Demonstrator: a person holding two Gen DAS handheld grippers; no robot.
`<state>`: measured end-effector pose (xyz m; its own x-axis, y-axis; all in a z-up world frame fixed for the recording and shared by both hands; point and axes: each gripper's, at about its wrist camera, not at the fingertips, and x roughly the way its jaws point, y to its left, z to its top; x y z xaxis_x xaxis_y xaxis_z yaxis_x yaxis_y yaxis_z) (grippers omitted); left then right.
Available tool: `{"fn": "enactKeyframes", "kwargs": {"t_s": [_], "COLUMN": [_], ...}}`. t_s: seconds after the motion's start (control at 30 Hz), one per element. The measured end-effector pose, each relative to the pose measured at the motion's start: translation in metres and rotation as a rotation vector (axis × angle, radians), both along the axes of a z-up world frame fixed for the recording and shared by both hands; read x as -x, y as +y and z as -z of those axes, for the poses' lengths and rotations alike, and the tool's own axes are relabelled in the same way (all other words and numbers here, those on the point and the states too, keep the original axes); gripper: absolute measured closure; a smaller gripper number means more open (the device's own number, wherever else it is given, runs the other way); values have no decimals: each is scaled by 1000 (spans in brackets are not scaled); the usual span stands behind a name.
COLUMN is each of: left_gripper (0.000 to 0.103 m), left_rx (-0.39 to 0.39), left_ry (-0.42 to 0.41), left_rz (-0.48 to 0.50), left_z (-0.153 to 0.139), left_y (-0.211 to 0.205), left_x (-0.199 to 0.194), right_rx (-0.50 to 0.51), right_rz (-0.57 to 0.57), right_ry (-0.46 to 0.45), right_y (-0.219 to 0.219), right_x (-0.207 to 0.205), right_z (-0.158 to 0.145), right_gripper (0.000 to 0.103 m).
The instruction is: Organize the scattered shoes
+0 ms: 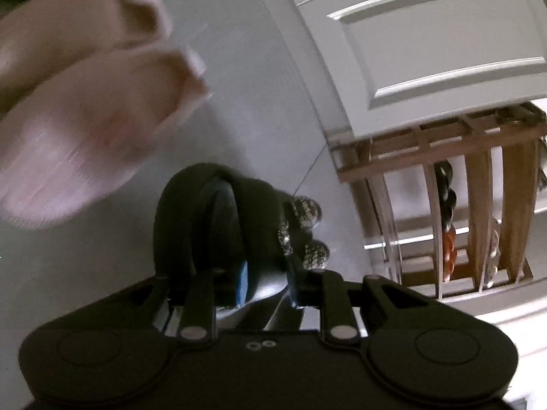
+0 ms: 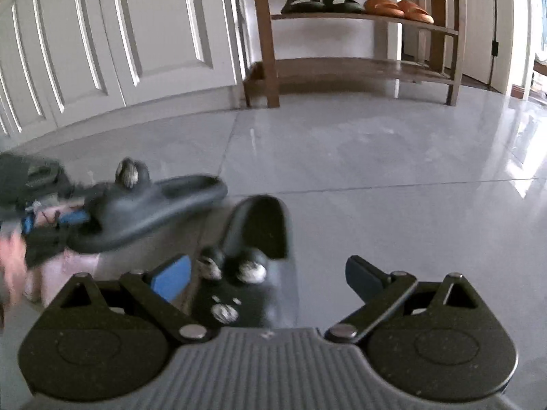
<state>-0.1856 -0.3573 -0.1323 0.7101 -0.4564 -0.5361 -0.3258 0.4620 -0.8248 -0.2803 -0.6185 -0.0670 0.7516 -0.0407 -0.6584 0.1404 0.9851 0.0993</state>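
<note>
My left gripper is shut on the edge of a dark slipper with sparkly pom ornaments and holds it above the floor. From the right wrist view, that slipper hangs blurred at the left, in the left gripper. Its mate, a second dark slipper, lies on the grey tile floor. My right gripper is open low over it. The slipper's back part sits between the fingers, nearer the blue left pad, and neither pad presses on it.
A wooden shoe rack stands against the far wall, with dark green slippers and orange slippers on its middle shelf. White panelled doors run along the left. The person's feet in pink socks are close by.
</note>
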Motion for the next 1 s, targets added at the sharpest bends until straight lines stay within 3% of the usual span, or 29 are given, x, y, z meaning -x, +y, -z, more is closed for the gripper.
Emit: {"fn": "enactKeyframes", "kwargs": {"t_s": [0.07, 0.1, 0.13, 0.2, 0.4, 0.5, 0.57, 0.6, 0.67, 0.7, 0.8, 0.9, 1.0], "left_gripper": [80, 74, 58, 37, 32, 31, 31, 31, 31, 31, 31, 31, 30], "left_rx": [35, 36, 26, -11, -136, -345, -571, -631, -886, -960, -998, -997, -1011], "left_ry": [23, 20, 32, 20, -61, -193, -319, -337, -398, -407, -400, -360, -369], "left_rz": [-20, 5, 42, 128, 472, 584, 686, 722, 891, 968, 1068, 1078, 1088], "left_z": [11, 13, 15, 13, -9, -45, -82, -89, -114, -119, -119, -113, -107], "left_y": [-2, -4, -6, -9, -11, -6, -9, -11, -18, -20, -14, 4, 7], "left_x": [19, 25, 33, 42, 51, 37, 11, 6, -14, -18, -23, -24, -17], "right_rx": [12, 22, 33, 56, 36, 9, -30, -53, -56, -51, -24, 20, 32], "right_rz": [-20, -34, -48, -79, -100, -49, 28, 61, 122, 143, 171, 122, 111], "right_ry": [7, 10, 14, 12, -1, -19, -33, -45, -55, -54, -36, 54, 71], "right_y": [2, 4, 5, 9, 16, 19, 22, 25, 34, 44, 76, 106, 119], "right_x": [0, -1, -3, -3, -11, -18, -21, -22, -21, -18, -6, 7, 13], "right_z": [3, 4, 5, 8, 15, 10, 7, 7, 8, 12, 24, 41, 55], "right_gripper": [4, 4, 4, 4, 4, 4, 4, 4, 4, 4, 4, 4, 4]}}
